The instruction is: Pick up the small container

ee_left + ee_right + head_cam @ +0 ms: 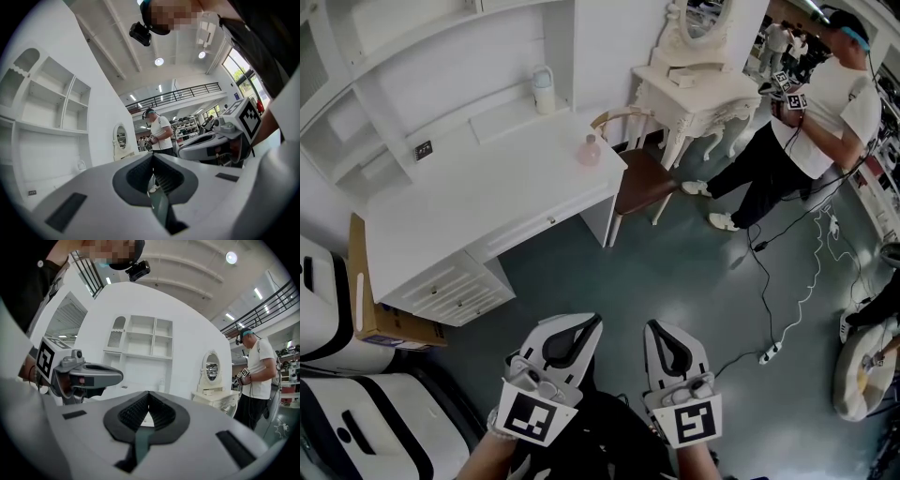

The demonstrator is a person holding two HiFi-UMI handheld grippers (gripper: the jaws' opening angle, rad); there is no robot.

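Two hand-held tools sit at the bottom centre of the head view, well apart from the white worktop that fills the upper left of the frame. The left tool and the right tool are both clenched on nothing. Each gripper view shows the ribbed pads meeting at the tips, with only the room beyond them.

The small container, a pale pink bottle-like piece, stands upright near the worktop's right-hand corner, just up and left of a brown-seated chair. A taller white jug stands farther back, against the shelving. At upper right a person stands beside a white vanity table, and a cable with a power strip trails across the grey floor at lower right.

The pickup looks not yet begun; the whole approach is still ahead. The main risk is reaching the container with the jaws together — a closed tip would push the light piece over or off the nearby edge instead of straddling it. The chair tucked at that corner could catch a low reach. The jug could be mistaken for the target. The cable could snag a foot if the walk-in swings toward the right of the frame.
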